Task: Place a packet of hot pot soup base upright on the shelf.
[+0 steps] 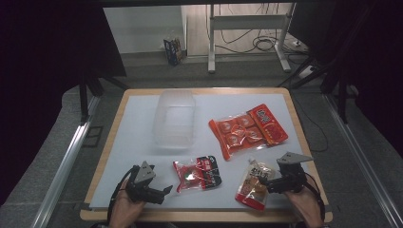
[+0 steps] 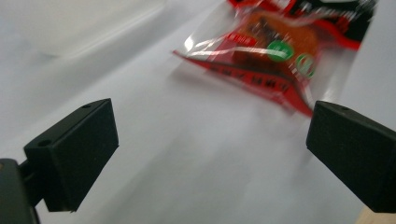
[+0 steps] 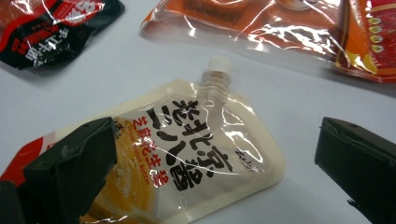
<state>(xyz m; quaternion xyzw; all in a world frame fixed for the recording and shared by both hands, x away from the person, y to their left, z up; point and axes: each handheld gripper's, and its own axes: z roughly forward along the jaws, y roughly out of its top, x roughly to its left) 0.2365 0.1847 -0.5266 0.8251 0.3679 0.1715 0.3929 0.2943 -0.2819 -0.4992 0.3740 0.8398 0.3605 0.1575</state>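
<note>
At the near left of the white tabletop (image 1: 138,142), the left gripper (image 1: 167,189) is held low in a hand (image 1: 124,209), pointing right toward the red-and-black snack packet (image 1: 197,173). In the left gripper view its jaws stand spread wide with only bare tabletop between them, and the packet (image 2: 275,51) lies just ahead, not touched.

That packet lies flat near the middle of the near edge, its long axis running roughly left to right with a slight tilt. Beyond it, toward the far left of centre, stands a clear plastic container (image 1: 175,118), upright and open at the top.

Right of the container lies a large orange-red sealed pack (image 1: 248,130), flat, its long axis slanting from near left to far right.

At the near right lies the spouted pouch (image 1: 254,184), flat, its long axis running near to far with a slight lean; the capped spout (image 3: 217,70) points toward the far side, toward the orange-red pack. The right gripper (image 1: 263,183), held in the other hand (image 1: 304,206), points left over the pouch. In the right gripper view its jaws are spread wide on either side of the pouch (image 3: 187,154), not pressing it.
</note>
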